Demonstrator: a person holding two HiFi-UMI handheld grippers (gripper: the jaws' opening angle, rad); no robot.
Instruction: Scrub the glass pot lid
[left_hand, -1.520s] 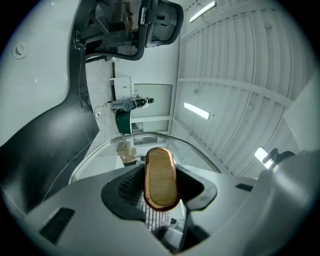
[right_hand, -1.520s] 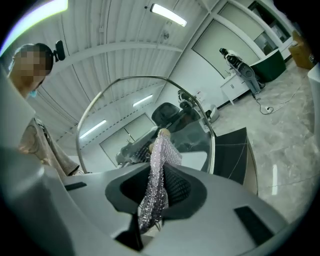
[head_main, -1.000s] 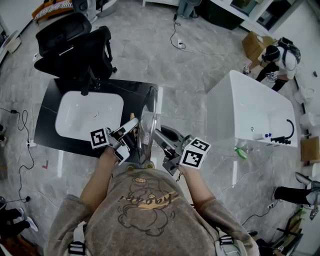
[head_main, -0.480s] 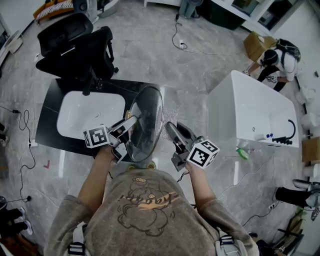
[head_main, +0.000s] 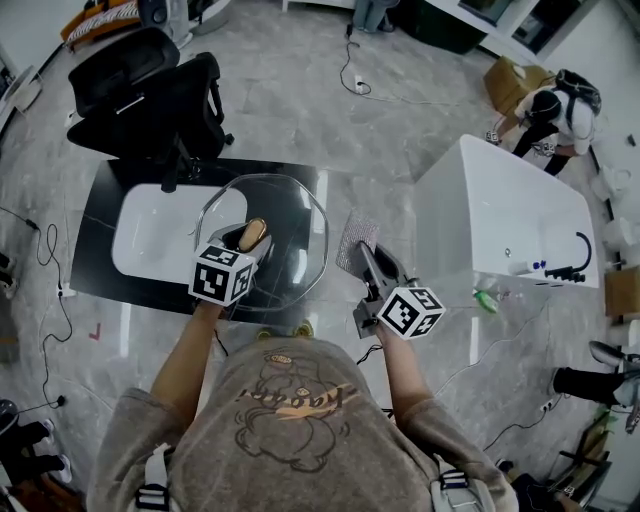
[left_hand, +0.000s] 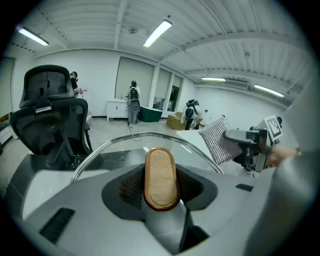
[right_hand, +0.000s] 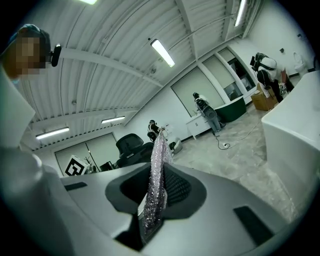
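Note:
The glass pot lid lies nearly flat above the counter, with its steel rim curving ahead in the left gripper view. Its oval wooden handle faces up and sits between the jaws of my left gripper, which is shut on it. To the right of the lid and clear of its rim, my right gripper is shut on a silvery scrub cloth that stands up from the jaws. The left gripper view also has this cloth at its right.
A black counter with a white sink basin lies under the lid. A black office chair stands behind it. A white bathtub is at the right, and a person crouches beyond it. Cables run over the grey floor.
The lid has rolled from standing edge-on to lying nearly flat with its handle up. My right gripper has drawn away to the right with the cloth.

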